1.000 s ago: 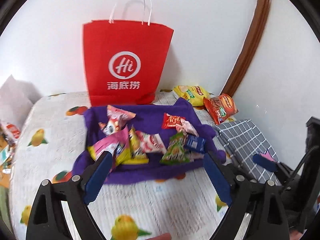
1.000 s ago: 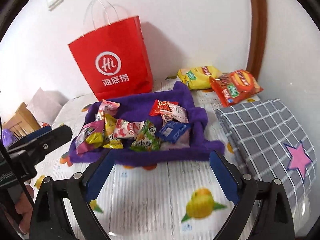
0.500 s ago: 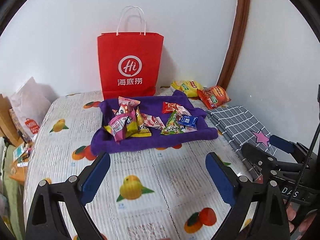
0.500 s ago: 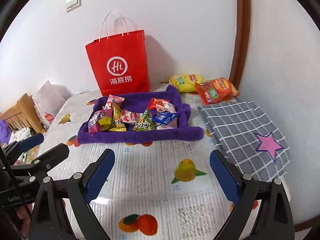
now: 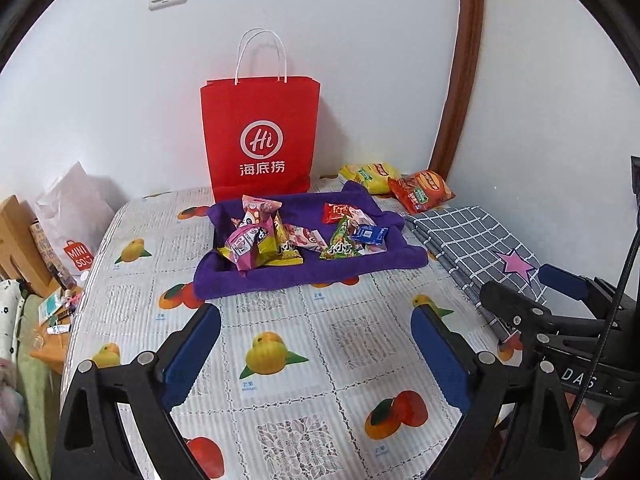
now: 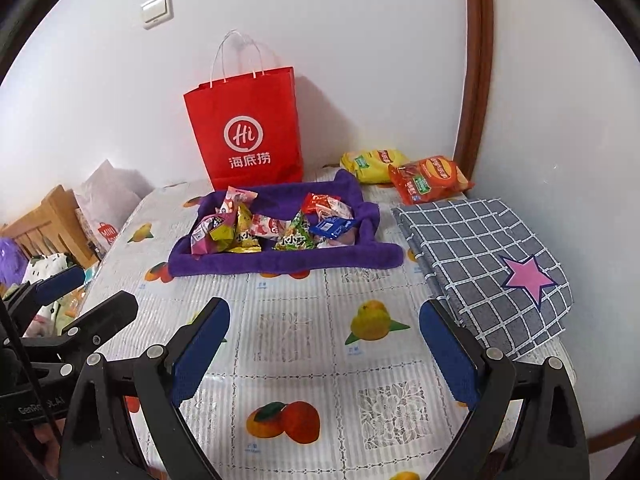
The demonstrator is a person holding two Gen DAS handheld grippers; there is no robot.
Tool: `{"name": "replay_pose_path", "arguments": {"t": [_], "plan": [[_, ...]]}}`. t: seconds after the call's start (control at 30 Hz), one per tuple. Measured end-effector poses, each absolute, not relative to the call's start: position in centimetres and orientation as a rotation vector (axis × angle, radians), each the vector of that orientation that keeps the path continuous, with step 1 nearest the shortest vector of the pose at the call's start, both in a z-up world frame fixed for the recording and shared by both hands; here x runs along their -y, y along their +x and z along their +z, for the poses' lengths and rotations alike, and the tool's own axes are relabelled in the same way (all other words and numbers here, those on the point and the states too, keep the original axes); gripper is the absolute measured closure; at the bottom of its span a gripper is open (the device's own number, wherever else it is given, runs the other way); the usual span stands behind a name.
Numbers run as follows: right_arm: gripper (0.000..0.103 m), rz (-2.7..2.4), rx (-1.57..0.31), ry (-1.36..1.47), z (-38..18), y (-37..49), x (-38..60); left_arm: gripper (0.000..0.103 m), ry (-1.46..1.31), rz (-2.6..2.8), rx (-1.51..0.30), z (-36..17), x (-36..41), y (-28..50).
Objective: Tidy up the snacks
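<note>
Snack pile: I see small foil and plastic snack packets [image 5: 296, 232] heaped on a purple plush towel [image 5: 304, 272] with turned-up edges, at the far middle of the table.
Towel axis: its long side runs left to right across my view, parallel to the back wall.
Packet directions: the pink packet [image 5: 244, 246] stands tilted; the blue packet [image 5: 370, 234] lies flat with its long side across the view; the green packet [image 5: 340, 242] leans up, top towards the wall.
Writing on packets: too small for me to read.
Red paper bag: a red paper carrier bag with white cord handles [image 5: 260, 136] stands upright just behind the towel, against the wall, printed "Hi" in a white circle above "海底捞".
Chip bags: a yellow chip bag [image 5: 370, 176] and a red-orange chip bag [image 5: 422, 192] lie by the back right corner, touching; brand unreadable.
Checked cloth: a grey checked folded cloth with a pink star [image 6: 488, 264] lies right of the towel.
Table cover: a white fruit-print tablecloth [image 6: 292, 340].
Off-table: a white bag reading "MINISO" [image 5: 78, 256] at left.
Left gripper [image 5: 316, 344]: jaws wide apart, nothing between them, over bare tablecloth.
Right gripper [image 6: 324, 344]: the same, fingers spread and empty.
</note>
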State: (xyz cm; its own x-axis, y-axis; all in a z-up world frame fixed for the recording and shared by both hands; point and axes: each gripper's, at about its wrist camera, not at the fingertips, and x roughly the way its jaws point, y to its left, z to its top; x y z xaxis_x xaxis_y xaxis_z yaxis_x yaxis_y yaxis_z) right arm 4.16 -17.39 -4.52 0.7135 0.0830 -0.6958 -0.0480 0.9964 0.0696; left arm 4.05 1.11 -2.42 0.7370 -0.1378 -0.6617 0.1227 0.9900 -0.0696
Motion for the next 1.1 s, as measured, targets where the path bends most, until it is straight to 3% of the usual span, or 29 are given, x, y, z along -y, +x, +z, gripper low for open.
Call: {"name": "replay_pose_path", "arguments": {"t": [1.1], "plan": [[0.008,0.075,-0.757,0.045,-3.81,3.41,17.05,0.007,-0.053,-0.153,-0.722,-1.62,-1.73,3.38]]}}
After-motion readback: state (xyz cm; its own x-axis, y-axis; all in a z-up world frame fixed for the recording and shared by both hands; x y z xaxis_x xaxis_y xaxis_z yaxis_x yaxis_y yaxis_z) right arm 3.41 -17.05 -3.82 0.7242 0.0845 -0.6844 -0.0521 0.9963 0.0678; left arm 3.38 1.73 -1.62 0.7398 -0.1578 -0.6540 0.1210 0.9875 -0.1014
